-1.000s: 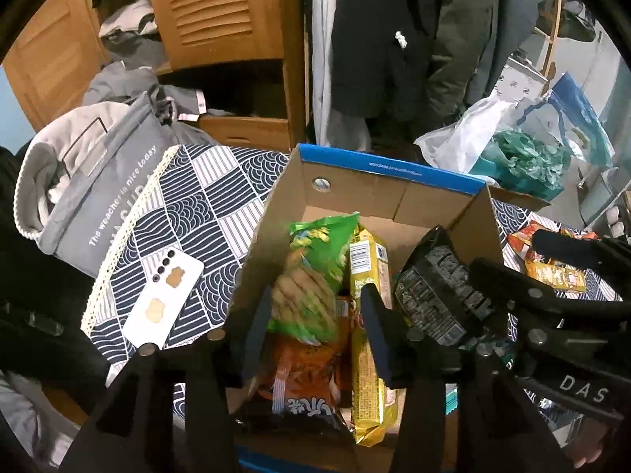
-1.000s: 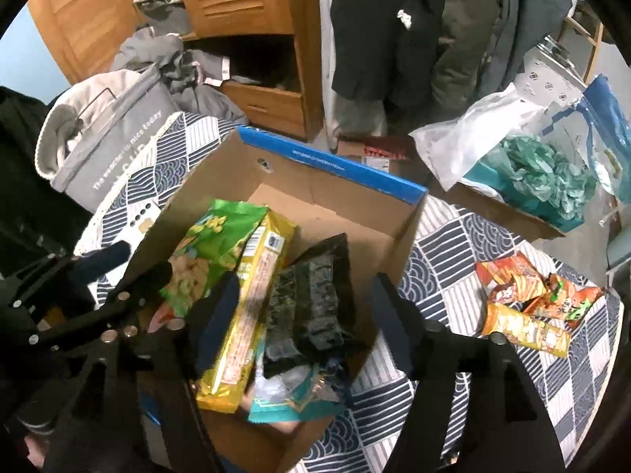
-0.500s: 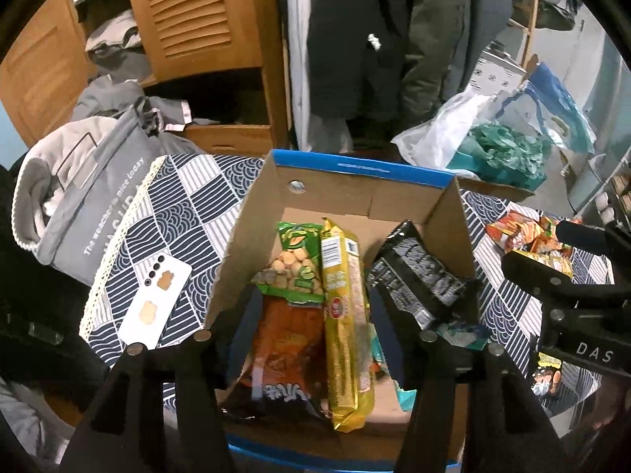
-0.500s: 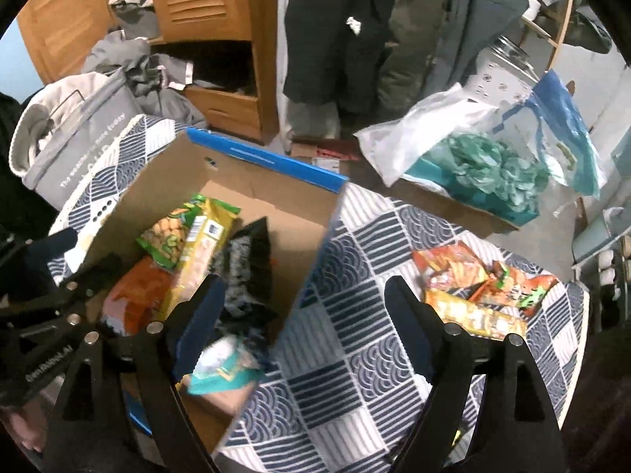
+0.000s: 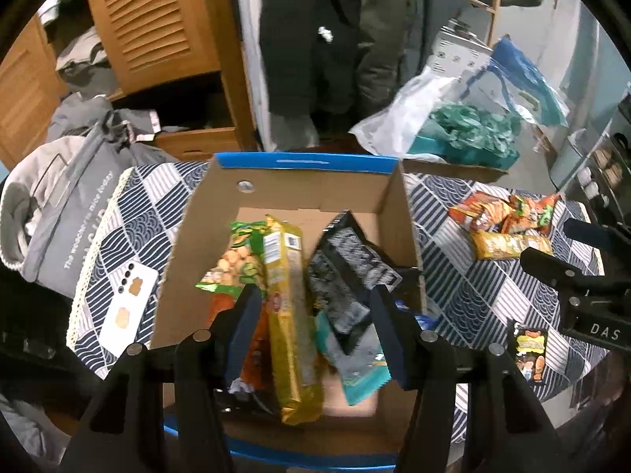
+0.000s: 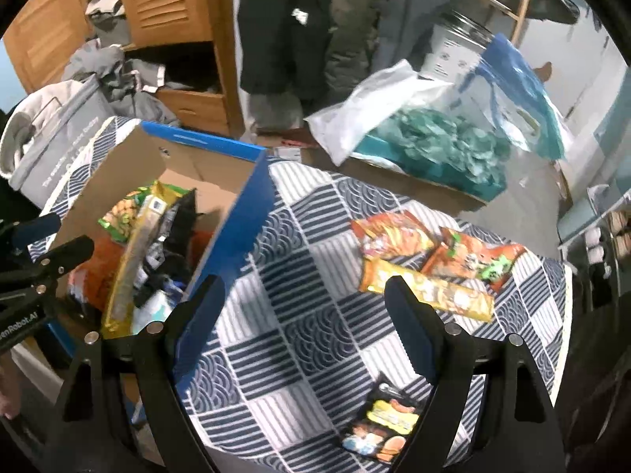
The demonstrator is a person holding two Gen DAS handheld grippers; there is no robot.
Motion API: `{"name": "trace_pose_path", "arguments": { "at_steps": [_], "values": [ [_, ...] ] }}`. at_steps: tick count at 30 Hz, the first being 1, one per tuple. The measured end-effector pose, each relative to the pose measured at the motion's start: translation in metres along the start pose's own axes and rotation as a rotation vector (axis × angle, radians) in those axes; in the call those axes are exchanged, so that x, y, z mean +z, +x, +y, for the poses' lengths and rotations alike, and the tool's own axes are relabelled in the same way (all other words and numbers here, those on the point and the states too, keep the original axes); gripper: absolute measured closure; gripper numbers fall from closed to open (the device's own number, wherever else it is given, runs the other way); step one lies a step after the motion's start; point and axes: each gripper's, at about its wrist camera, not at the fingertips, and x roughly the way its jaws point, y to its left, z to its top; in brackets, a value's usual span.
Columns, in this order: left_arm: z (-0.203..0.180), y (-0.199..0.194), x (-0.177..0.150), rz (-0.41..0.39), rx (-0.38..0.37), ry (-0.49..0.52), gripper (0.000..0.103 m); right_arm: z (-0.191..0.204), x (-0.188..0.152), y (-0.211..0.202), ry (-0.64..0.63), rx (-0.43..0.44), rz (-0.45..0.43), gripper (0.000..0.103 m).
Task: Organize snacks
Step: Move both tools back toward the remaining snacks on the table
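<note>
An open cardboard box with a blue rim stands on the patterned tablecloth and holds several snack packs: a green one, a long yellow one, a black one and a teal one. My left gripper is open and empty above the box's near side. My right gripper is open and empty over the cloth right of the box. Orange packs and a yellow pack lie beyond it; a small dark pack lies near.
A white phone lies on the cloth left of the box. A grey bag sits at the table's left edge. A wooden cabinet, hanging coats and a box with plastic bags stand behind the table.
My right gripper has swung right, away from the box, over the cloth toward the loose packs. My left gripper has pulled back and risen slightly; both stay open and empty.
</note>
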Motion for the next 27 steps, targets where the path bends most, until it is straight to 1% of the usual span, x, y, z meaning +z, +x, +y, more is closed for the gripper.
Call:
{"name": "trace_pose_path", "arguments": {
  "at_steps": [3, 7, 11, 12, 14, 19, 21, 27],
  "values": [
    [-0.012, -0.001, 0.000, 0.001, -0.014, 0.024, 0.044, -0.013, -0.008, -0.001, 0.011, -0.007, 0.003, 0.021],
    [-0.030, 0.000, -0.001, 0.027, -0.060, 0.045, 0.044, -0.033, -0.022, -0.001, 0.025, -0.018, 0.021, 0.021],
    [-0.052, 0.002, -0.005, 0.050, -0.080, 0.075, 0.044, -0.056, -0.042, 0.004, 0.068, -0.034, 0.060, 0.021],
    [-0.059, 0.003, -0.006, 0.053, -0.078, 0.092, 0.042, -0.061, -0.048, 0.006, 0.083, -0.037, 0.073, 0.021],
    [-0.071, 0.003, -0.009, 0.052, -0.073, 0.118, 0.036, -0.070, -0.057, 0.010, 0.115, -0.041, 0.101, 0.021],
    [-0.101, 0.004, -0.018, 0.056, -0.079, 0.182, 0.033, -0.094, -0.085, 0.024, 0.229, -0.038, 0.170, 0.021],
    [-0.111, 0.006, -0.022, 0.064, -0.084, 0.199, 0.026, -0.101, -0.094, 0.028, 0.266, -0.042, 0.189, 0.021],
    [-0.136, 0.017, -0.032, 0.086, -0.089, 0.244, 0.025, -0.114, -0.124, 0.054, 0.357, -0.040, 0.276, 0.021]
  ]
}}
